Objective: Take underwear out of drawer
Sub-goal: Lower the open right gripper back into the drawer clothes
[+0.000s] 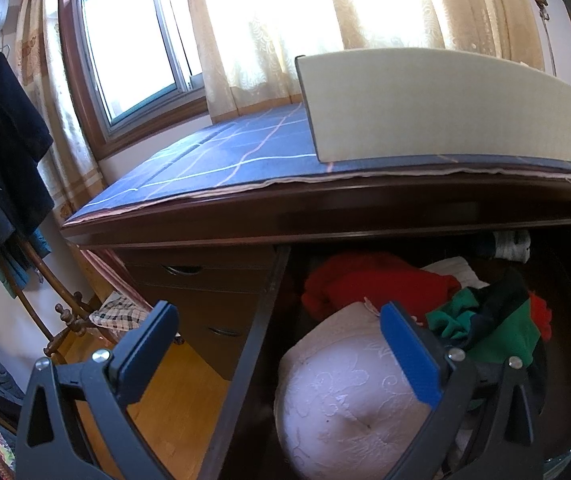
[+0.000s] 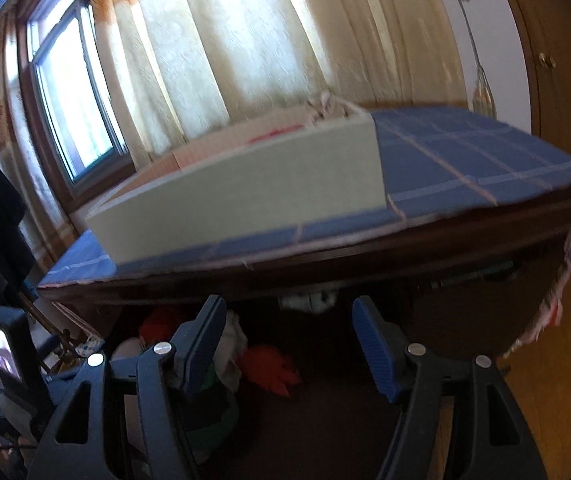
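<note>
Up close in the left wrist view, the left gripper point(image 1: 281, 330) hangs over the open drawer point(image 1: 245, 344), jaws spread wide and holding nothing; its left finger sits outside the drawer wall, its right finger above a pale lace bra point(image 1: 345, 400). Red underwear point(image 1: 369, 280) and green-and-navy underwear point(image 1: 497, 320) lie heaped behind the bra. On the counter point(image 1: 205, 160) stands a pale box point(image 1: 445, 108).

Next, the blurred right wrist view: the right gripper point(image 2: 289, 340) points into the dark drawer, jaws fairly wide apart, gripping nothing. A red piece point(image 2: 271, 368) lies between and beyond them.
</note>
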Tool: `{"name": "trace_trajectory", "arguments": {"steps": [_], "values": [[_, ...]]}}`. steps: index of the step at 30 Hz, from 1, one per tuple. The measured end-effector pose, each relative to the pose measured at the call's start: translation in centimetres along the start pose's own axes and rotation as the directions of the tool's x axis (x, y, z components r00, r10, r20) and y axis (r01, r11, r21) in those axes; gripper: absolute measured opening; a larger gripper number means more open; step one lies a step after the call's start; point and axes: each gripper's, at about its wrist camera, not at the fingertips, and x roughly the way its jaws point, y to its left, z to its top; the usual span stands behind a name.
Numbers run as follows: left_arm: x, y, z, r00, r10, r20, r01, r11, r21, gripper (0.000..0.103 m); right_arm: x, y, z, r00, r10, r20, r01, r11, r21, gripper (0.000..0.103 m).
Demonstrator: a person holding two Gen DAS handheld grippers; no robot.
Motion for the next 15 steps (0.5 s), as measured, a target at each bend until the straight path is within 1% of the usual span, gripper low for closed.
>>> {"name": "trace_trajectory", "arguments": {"steps": [3,9,15], "values": [[0.0,0.0,0.0,1.0,0.0,0.0,0.0,1.0,0.0,0.102,0.7,-0.5,-0.9,0.999,-0.002,-0.049,0.002,1.0,0.007,0.068],[0.0,0.0,0.0,1.0,-0.001,0.0,0.001,1.0,0.0,0.102,2.2,-0.5,-2.4,0.988,0.003,-0.154,-0.008,1.0,-0.03,0.068],[0.0,0.0,0.1,1.0,-0.002,0.0,0.002,1.0,-0.002,0.102,2.1,-1.0,-3.8,0.982,-0.001,-0.191,-0.004,1.0,-0.03,0.068]]}}
